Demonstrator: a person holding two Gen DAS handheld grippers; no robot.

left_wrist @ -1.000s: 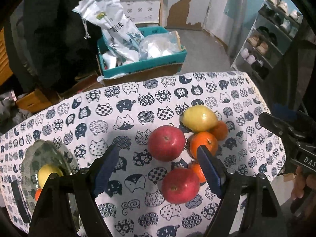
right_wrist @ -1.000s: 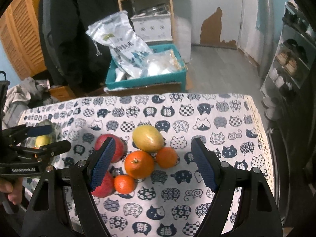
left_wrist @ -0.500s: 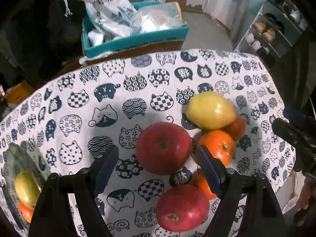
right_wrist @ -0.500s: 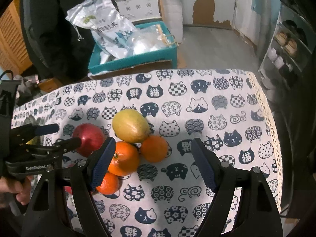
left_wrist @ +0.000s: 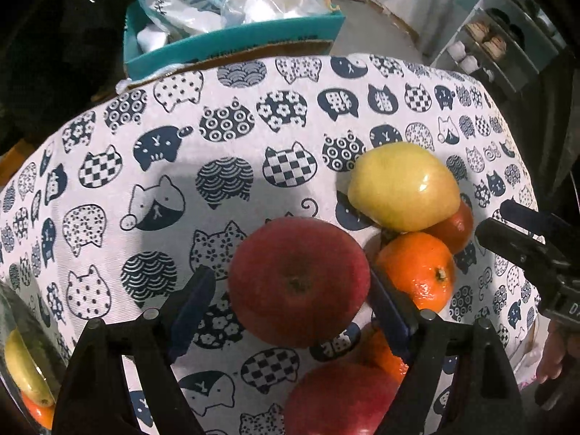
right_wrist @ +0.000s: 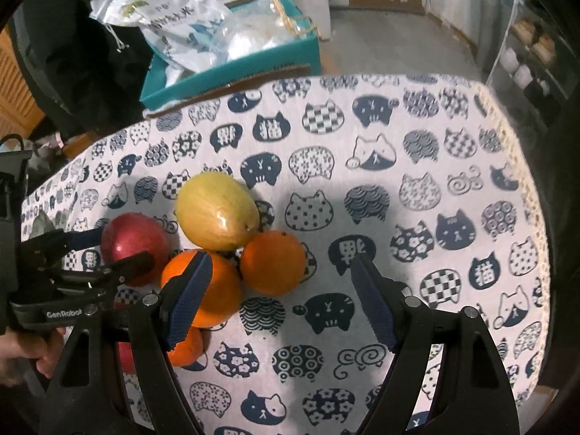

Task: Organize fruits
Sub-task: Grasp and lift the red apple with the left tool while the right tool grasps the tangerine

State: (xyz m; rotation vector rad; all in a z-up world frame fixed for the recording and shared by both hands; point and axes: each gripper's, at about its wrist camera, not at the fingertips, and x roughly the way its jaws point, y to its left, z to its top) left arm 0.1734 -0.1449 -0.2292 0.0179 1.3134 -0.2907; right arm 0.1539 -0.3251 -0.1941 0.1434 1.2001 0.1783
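A pile of fruit lies on the cat-print tablecloth. My left gripper points down over a red apple that sits between its fingers; the jaws are opening and the left pad stands clear of the apple. A second red apple, a yellow fruit and an orange lie close by. My right gripper is open above the cloth, with an orange just beyond its tips and another orange behind its left finger. The yellow fruit and red apple lie further left.
A glass plate at the lower left holds a yellow fruit and an orange. Beyond the table's far edge stands a teal box full of plastic bags. The cloth's right edge drops off towards a shoe rack. A hand holds the left gripper.
Both grippers have come down closer to the fruit pile. The left one now straddles the red apple with its jaws a little wider. The right one hangs over the oranges.
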